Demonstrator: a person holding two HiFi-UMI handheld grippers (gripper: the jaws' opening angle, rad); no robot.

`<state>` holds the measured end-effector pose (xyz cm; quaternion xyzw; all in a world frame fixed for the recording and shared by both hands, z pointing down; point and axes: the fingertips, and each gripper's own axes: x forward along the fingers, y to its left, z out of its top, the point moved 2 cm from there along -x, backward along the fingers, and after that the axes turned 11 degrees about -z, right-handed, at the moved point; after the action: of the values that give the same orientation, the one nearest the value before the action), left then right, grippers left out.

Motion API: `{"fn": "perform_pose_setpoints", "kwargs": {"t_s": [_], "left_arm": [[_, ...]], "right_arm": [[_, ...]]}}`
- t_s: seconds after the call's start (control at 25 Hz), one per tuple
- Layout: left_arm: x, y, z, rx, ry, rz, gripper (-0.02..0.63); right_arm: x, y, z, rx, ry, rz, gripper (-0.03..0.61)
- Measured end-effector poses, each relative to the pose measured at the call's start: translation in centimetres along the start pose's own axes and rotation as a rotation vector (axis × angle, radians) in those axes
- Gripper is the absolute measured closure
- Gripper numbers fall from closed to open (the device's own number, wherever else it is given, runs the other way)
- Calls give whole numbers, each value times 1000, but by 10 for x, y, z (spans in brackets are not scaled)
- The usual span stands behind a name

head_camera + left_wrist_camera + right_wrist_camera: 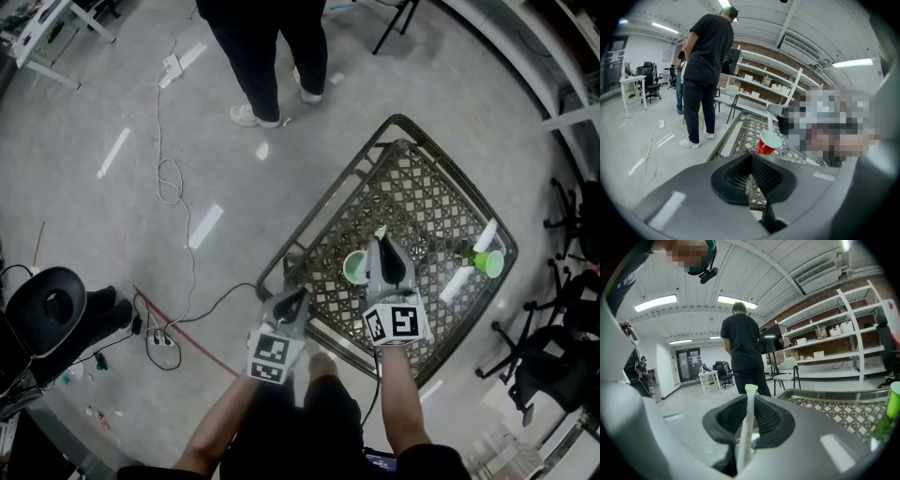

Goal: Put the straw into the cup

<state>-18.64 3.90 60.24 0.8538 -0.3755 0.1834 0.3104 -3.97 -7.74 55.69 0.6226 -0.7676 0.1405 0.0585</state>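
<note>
Our right gripper (749, 401) has its jaws clenched on the straw (745, 437), a slim white tube with a bright green top end, held upright. The cup (765, 143) is red outside and pale green inside. It stands upright on the brown lattice surface (422, 192), just left of the right gripper. Our left gripper (750, 158) hangs at the surface's near edge, jaws pressed together on nothing.

The right claw (380, 244) covers most of the straw (381, 232) and the cup (353, 268) on its 3 o'clock side. The bystander (267, 47) at 12 o'clock is cut off above the thighs.
</note>
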Motion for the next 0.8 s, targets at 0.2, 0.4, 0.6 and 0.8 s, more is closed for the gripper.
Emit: {"fn": "perform_pose_setpoints", "kwargs": {"t_s": [0.2, 0.4, 0.6, 0.8], "left_arm": [[0, 0, 0, 2, 1, -3, 607], [-2, 2, -2, 3, -3, 0, 606], [-7, 0, -3, 5, -5, 2, 607], [-12, -6, 3, 18, -20, 2, 607]], "right_arm": [[0, 0, -4, -11, 13, -4, 532], [-2, 2, -12, -18, 38, 4, 490], [-8, 5, -15, -23, 55, 13, 434], [-15, 5, -7, -35, 53, 7, 434]]}}
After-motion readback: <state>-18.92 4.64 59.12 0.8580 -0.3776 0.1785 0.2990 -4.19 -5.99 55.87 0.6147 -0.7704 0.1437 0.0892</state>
